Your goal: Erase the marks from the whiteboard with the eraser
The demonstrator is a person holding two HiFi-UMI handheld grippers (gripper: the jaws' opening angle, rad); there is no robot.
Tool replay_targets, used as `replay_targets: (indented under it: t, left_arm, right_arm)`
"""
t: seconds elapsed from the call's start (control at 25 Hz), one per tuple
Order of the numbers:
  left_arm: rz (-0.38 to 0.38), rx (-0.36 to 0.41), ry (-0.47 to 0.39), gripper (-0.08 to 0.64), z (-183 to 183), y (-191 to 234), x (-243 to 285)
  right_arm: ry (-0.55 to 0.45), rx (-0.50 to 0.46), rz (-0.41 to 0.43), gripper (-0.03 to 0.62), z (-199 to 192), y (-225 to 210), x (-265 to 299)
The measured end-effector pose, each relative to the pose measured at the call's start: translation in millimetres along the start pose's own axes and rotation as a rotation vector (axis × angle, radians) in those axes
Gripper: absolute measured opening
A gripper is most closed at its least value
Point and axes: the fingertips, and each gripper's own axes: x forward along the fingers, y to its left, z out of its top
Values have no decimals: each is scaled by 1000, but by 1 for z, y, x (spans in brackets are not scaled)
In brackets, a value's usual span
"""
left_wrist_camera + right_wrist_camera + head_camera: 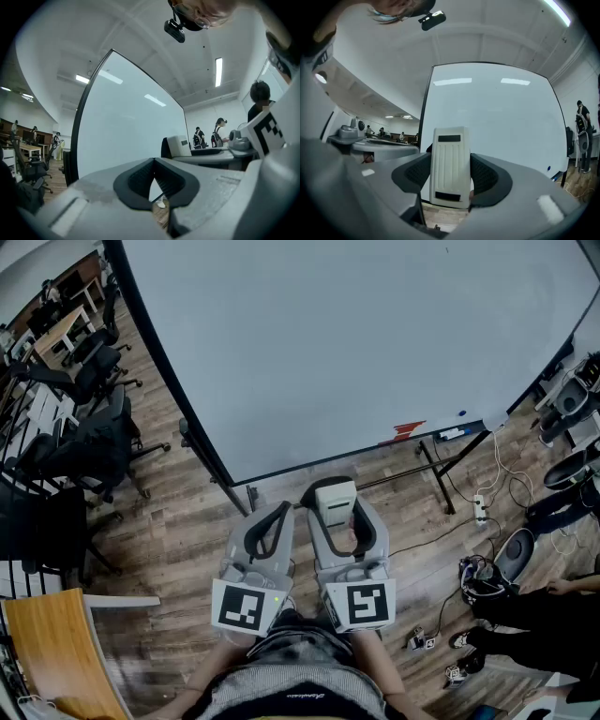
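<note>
"Where's the eraser (336, 497)?"
"Clamped in the right gripper (337, 514), long axis along the jaws, far end pointing at the whiteboard (356, 343), clear of it."
"And the left gripper (279, 512)?"
"Jaws pressed together, nothing between."

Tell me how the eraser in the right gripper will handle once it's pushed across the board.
The eraser looks like a ribbed hard-plastic shell, so probably stiff and light. Its top sticks out beyond the right gripper, so hard pressing might tilt it in the jaws.
</note>
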Motion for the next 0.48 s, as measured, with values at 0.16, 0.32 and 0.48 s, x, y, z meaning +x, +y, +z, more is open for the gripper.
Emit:
replay_targets:
  t: [0.16, 0.32, 0.48]
  left_arm:
    - [-9, 2, -4, 3, -1, 5, -5]
    - [-27, -13, -8, 3, -4, 10, -7]
    - [-24, -25, -1, 3, -8, 18, 2]
  right_arm:
    - [-14, 19, -16, 262, 0, 6, 2]
    - [-5, 47, -15, 263, -4, 11, 7]
    - [-20, 68, -29, 263, 0, -1, 20]
